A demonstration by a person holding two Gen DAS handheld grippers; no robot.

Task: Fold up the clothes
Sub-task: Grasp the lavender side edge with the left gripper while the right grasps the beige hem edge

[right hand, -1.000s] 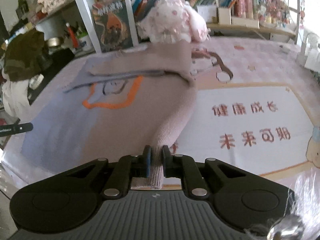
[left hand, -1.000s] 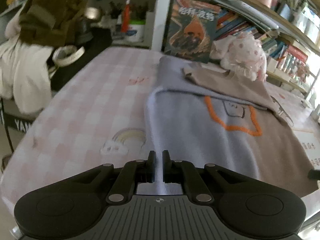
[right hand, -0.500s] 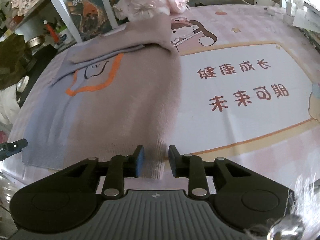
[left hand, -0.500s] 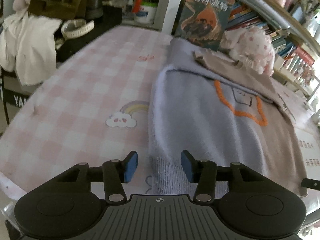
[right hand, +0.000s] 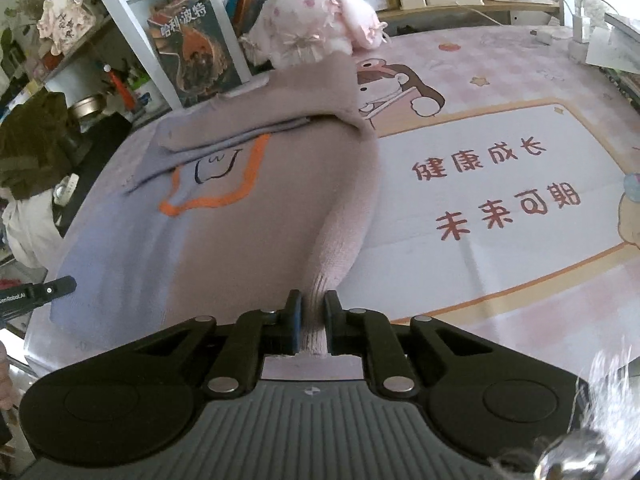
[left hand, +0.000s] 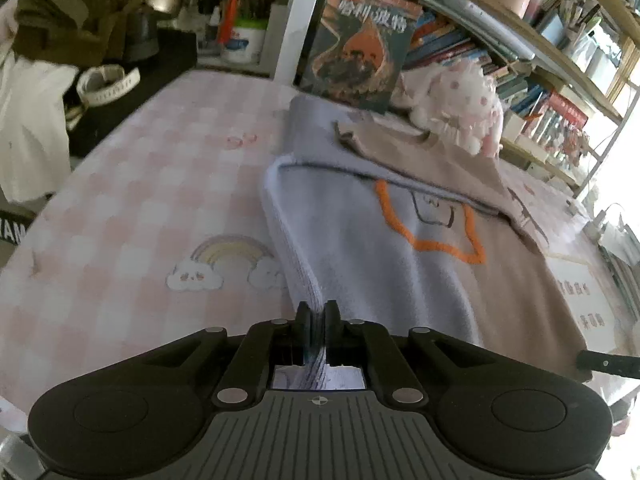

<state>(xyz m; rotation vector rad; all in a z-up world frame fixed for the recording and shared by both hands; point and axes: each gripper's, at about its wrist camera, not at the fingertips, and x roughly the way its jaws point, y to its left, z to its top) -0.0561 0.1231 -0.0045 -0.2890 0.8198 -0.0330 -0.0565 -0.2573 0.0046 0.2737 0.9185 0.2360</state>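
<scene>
A sweater, lavender on one half and pinkish-tan on the other, with an orange outline [left hand: 432, 240], lies on the pink checked table cover [left hand: 140, 200]. Its sleeves are folded across the top. My left gripper [left hand: 317, 312] is shut on the lavender hem corner [left hand: 308, 288], which rises in a ridge. My right gripper [right hand: 312, 308] is shut on the pinkish-tan hem corner [right hand: 336, 256], also lifted in a ridge. The sweater body shows in the right wrist view [right hand: 240, 232] too. The left gripper's tip [right hand: 48, 292] shows at the right view's left edge.
A pink plush toy [right hand: 316, 36] and an upright book [right hand: 196, 60] stand behind the sweater before bookshelves. Dark and white clothes [left hand: 40, 60] hang at the far left. A printed mat with red characters [right hand: 500, 192] covers the table's right part.
Half a second ago both grippers were open around the hem corners. Now both have shut on them and lifted the corners into ridges.
</scene>
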